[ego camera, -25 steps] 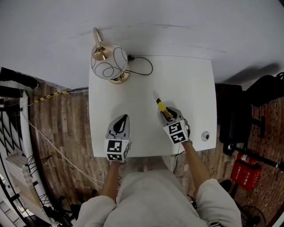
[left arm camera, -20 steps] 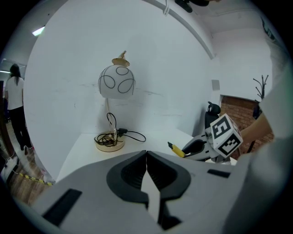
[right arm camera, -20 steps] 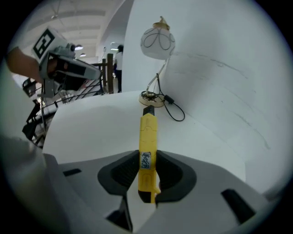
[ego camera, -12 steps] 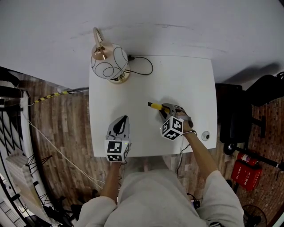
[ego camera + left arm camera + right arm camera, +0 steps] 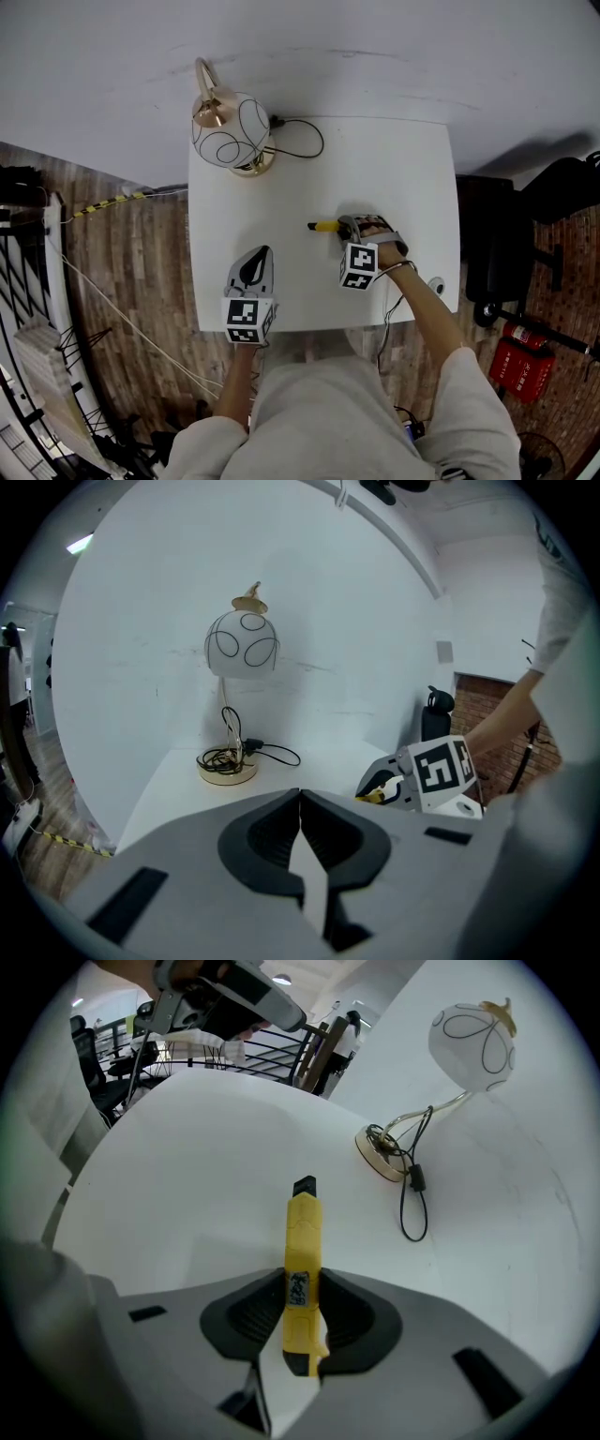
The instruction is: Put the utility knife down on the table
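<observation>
1. The right tool (image 5: 345, 226) is out over the worktop (image 5: 403, 169), right of the middle and nearer the front edge than the far one. Its jaws are clamped on the yellow utility knife (image 5: 325, 226).
2. In the right gripper view the pads press both sides of the knife's rear half. The butt end sinks into the gap behind the jaws and is partly covered.
3. From the head view the knife points toward the left edge, lying about level. Whether it touches the worktop, no view settles. The tip is black, and a bare blade can't be made out.
4. The left tool (image 5: 262, 249) sits near the front edge, left of the middle. Its jaws are together with nothing between them.
5. A lamp (image 5: 231, 132) with a round white shade stands at the far left corner. Its black cable (image 5: 302, 141) loops beside the base, and the base is mostly covered by the shade from above.
6. Near the front right corner a small round object (image 5: 437, 282) peeks out beside the person's right forearm. It's too small to identify.
</observation>
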